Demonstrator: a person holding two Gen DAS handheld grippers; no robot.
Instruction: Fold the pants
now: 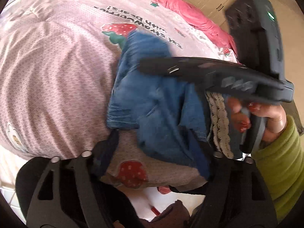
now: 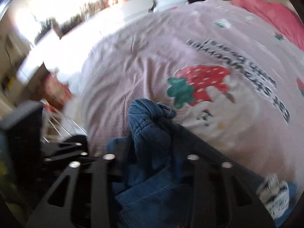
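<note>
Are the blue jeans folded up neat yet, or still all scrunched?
Still scrunched. The blue jeans sit in a rumpled heap on the pink strawberry bedspread, with bunched folds and a lining edge sticking out. The right tool is bunching denim.

Both wrist cameras look steeply down, close over shared jeans [image 1: 152, 98] and bedspread [image 2: 152, 57]

Bunched blue pants [image 2: 150, 133] are seen clamped between the right gripper's [image 2: 152, 121] closed fingers, above a pink strawberry-printed bedspread [image 2: 144, 60].

Blue denim pants [image 1: 152, 102] lie bunched and creased on the pink bed [image 1: 57, 76], light lining showing at one end.
</note>
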